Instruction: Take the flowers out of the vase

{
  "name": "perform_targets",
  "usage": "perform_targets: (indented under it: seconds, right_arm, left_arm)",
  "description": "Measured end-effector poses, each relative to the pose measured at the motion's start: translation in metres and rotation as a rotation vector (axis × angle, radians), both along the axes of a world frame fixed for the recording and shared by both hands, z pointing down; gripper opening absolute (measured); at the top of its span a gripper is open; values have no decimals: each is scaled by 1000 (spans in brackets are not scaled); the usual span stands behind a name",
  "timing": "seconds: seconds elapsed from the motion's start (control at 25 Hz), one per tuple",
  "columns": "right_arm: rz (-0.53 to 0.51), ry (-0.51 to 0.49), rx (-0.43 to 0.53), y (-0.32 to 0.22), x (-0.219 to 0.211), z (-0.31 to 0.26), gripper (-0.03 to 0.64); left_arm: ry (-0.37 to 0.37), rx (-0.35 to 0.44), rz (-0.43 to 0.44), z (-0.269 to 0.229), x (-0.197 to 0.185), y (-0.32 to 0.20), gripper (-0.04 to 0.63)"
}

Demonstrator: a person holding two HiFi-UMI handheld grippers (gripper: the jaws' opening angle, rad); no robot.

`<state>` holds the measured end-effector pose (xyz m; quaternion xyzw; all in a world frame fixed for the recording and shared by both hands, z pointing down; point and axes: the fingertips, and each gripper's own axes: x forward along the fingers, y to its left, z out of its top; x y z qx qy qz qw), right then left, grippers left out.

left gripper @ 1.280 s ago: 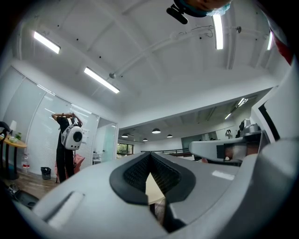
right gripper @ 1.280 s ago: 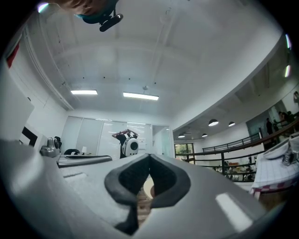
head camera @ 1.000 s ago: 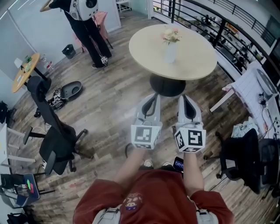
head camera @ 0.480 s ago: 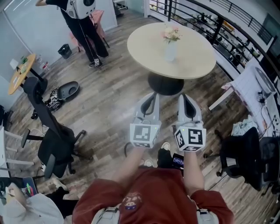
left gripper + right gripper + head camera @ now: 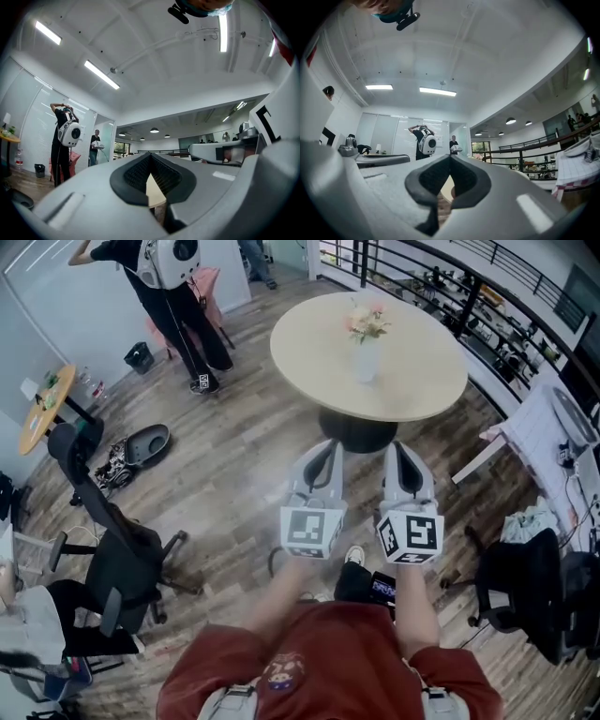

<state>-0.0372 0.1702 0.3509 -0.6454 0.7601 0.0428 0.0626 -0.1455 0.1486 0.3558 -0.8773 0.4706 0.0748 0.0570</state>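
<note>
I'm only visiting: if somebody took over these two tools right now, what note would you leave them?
Left hand-held gripper: shut, empty, held out over the floor, short of the table.
Right hand-held gripper: shut, empty, beside the left one.
Flowers: in the white vase, upright on the round table ahead.
Done: nothing taken out yet.
Left: get to the table, open a gripper, grip the stems, lift the flowers out.

Bright ceiling strip lights (image 5: 101,74) give even light; fisheye edges bend and darken.
</note>
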Motion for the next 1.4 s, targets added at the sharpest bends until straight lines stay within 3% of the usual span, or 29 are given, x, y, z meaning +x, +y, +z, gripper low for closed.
perform_targets:
  seconds: [0.92,1.4]
  right_arm:
    - [-32,-61,-49,-162,110,17,2]
    - [-45,-105,-35,-219,178,17,2]
  left_arm:
    - [-21,-52,-29,10,109,-164,5]
    - [-33,-58,-66,7,167,-223,5]
